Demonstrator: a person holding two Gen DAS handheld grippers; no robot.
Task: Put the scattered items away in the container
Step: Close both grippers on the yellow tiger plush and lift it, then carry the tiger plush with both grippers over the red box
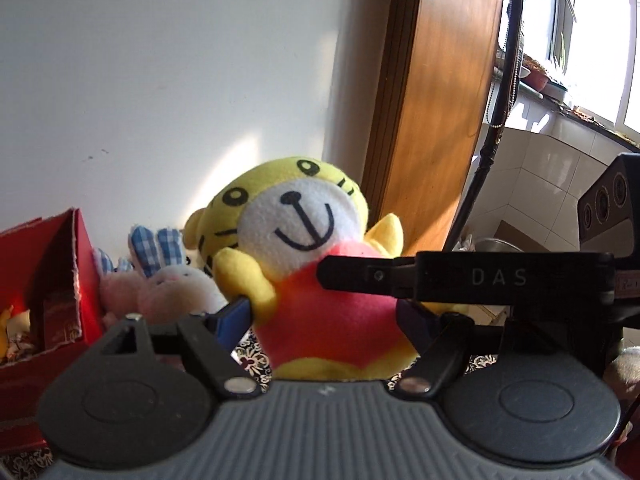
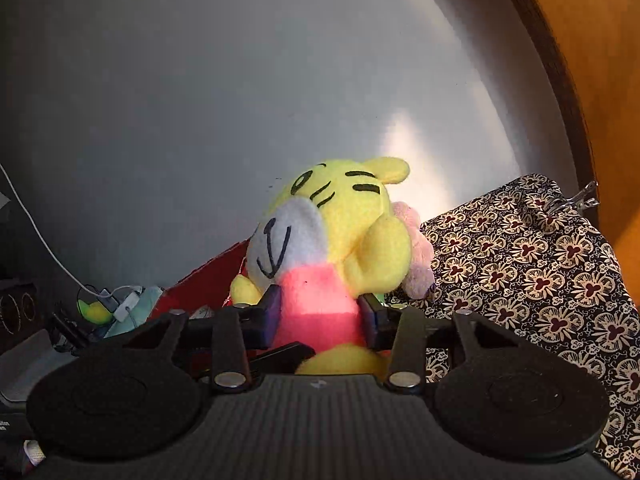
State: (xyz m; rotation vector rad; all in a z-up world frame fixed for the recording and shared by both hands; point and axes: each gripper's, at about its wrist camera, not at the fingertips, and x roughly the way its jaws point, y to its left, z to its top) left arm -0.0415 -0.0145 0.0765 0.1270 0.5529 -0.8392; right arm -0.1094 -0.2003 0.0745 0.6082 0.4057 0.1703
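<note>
Both claws are on the same item: left claw (image 1: 324, 316) pinches the tiger plush (image 1: 304, 248) across its red body at centre frame, blue pads pressed into the fabric either side. Right claw (image 2: 320, 316) pinches the same plush (image 2: 332, 248) across the pink-red torso, pads visibly squeezing it in. In the left view one finger of the right claw crosses from the right edge and lies on the toy's chest.

Plush looks carried off the patterned cloth (image 2: 540, 272) (its base isn't clearly visible, so contact with the surface can't be ruled out).

Red box (image 1: 48, 280) sits at lower left of the left view, open, with other soft things inside; I take it as the container. A pink bunny with checked ears (image 1: 160, 276) lies just beside it, between box and tiger, not yet tidied.

Step in hand, as I read it: transport of the tiger to the box. Next move calls for swinging it leftward over the box opening, clearing the torn rim, then both claws letting go together so it drops in. Bunny afterwards.
</note>
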